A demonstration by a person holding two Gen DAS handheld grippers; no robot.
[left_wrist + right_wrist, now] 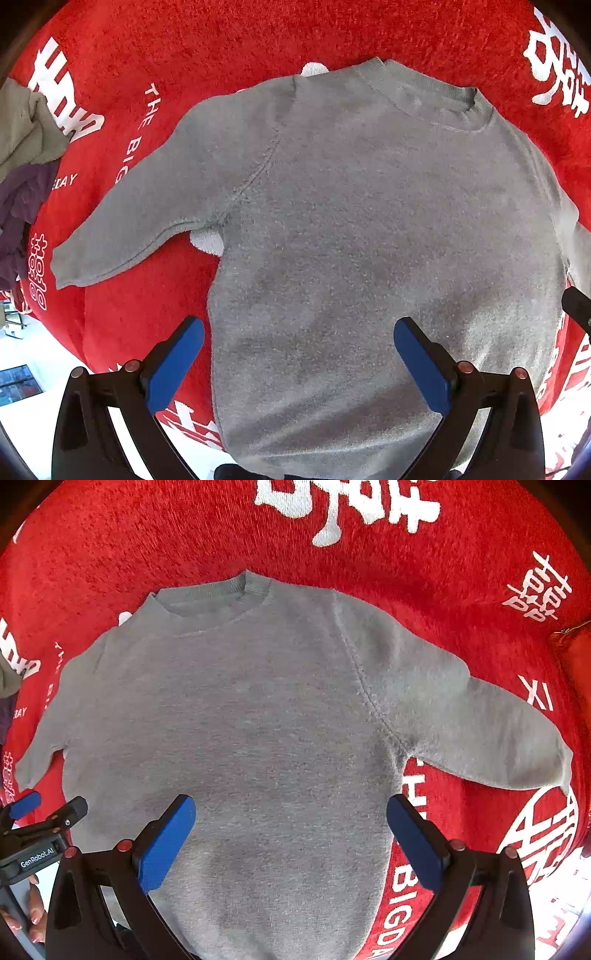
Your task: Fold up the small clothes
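The left hand-held gripper (299,363) is hovering with its blue pads spread wide, holding nothing, above the lower left part of the grey sweatshirt (369,240). The right hand-held gripper (291,840) is doing the same over the sweatshirt's lower right part, also wide apart and empty. Both seem to be waiting over the hem end, probably because that is the natural place from which to start a fold. Whether the pads are touching the fabric or hanging just above it is hard to tell.

The sweatshirt is lying flat and face up on a red cloth (229,40) printed with white lettering, which is covering the desk. Its body is spreading out between the two grippers, and its sleeves are reaching outward to either side: the left sleeve (129,221) angling away from the body and the right sleeve (480,720) doing likewise. Laid open like this, it looks ready for the sleeves to be brought inward first. Farther from the grippers, the collar (218,598) is sitting at the sweatshirt's far end.

The hem itself is disappearing behind the gripper bodies in both views. Beyond the left sleeve's cuff, a heap of other clothes (26,177), olive and purple, is being cut off by the frame edge, so its contents are unclear. Fingertips (35,915) are showing near the sweatshirt's lower left corner in the right wrist view.
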